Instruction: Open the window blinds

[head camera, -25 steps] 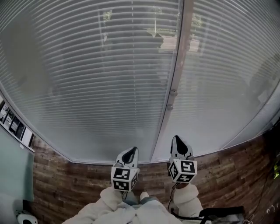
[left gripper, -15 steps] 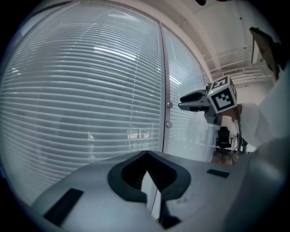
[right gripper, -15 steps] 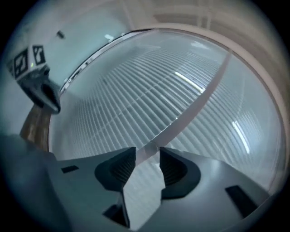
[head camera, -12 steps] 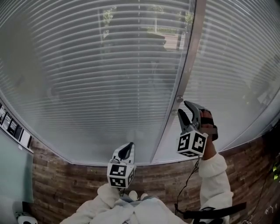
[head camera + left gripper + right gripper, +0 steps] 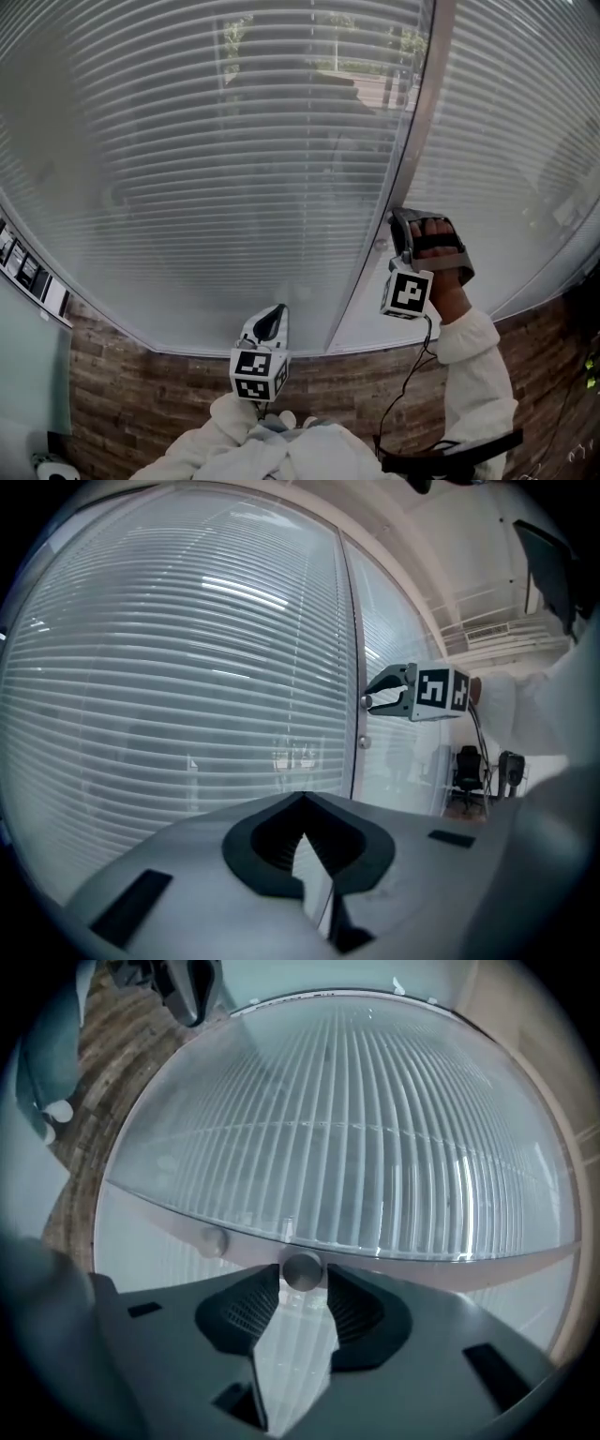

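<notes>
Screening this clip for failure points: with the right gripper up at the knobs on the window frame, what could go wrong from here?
The jaws of the right gripper have just been opening and straddle a small round knob without pressing it; it could slip out as they close. A second knob sits close beside it; turning the wrong one might not open the blinds.

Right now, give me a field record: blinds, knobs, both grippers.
blinds: lowered, slats near shut, both panes
frame post: carries upper knob and lower knob
right gripper: rolled sideways, jaws just opened, upper knob between the tips, not clamped
left gripper: low, shut, empty
</notes>
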A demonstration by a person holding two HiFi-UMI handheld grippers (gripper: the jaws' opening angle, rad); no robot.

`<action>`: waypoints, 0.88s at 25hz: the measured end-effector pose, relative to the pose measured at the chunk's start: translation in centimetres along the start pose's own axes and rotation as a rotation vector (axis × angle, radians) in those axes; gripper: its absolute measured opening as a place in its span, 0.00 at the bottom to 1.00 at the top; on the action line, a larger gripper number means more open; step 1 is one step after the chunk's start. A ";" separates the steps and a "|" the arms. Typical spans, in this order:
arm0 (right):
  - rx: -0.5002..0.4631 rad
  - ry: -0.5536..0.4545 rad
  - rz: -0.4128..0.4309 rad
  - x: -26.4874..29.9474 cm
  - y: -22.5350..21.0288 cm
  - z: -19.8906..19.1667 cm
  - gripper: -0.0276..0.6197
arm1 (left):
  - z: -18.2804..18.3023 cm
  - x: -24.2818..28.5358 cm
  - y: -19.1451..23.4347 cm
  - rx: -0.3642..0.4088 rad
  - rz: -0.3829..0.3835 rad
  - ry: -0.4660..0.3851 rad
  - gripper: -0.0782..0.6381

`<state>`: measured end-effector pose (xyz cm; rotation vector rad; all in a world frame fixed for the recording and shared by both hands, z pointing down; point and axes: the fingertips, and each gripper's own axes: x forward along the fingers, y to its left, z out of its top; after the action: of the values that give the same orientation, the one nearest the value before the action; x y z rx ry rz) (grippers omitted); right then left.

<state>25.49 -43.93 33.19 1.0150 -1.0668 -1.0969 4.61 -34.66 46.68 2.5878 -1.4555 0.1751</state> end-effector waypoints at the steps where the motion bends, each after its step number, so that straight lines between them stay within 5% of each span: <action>1: 0.009 0.001 -0.011 0.1 -0.3 0.1 0.30 | -0.1 0.0 0.1 -0.003 0.001 0.003 0.10; 12: 0.021 0.004 -0.038 0.4 -0.4 0.2 0.30 | -1.0 0.2 -1.0 -0.011 -0.012 0.017 0.10; 22: 0.206 0.011 -0.011 0.6 -0.4 0.3 0.25 | -1.4 0.1 -1.3 -0.012 -0.008 0.028 0.10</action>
<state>25.24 -44.57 32.94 1.1890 -1.1843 -1.0038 5.73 -33.81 47.99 2.5708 -1.4317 0.1994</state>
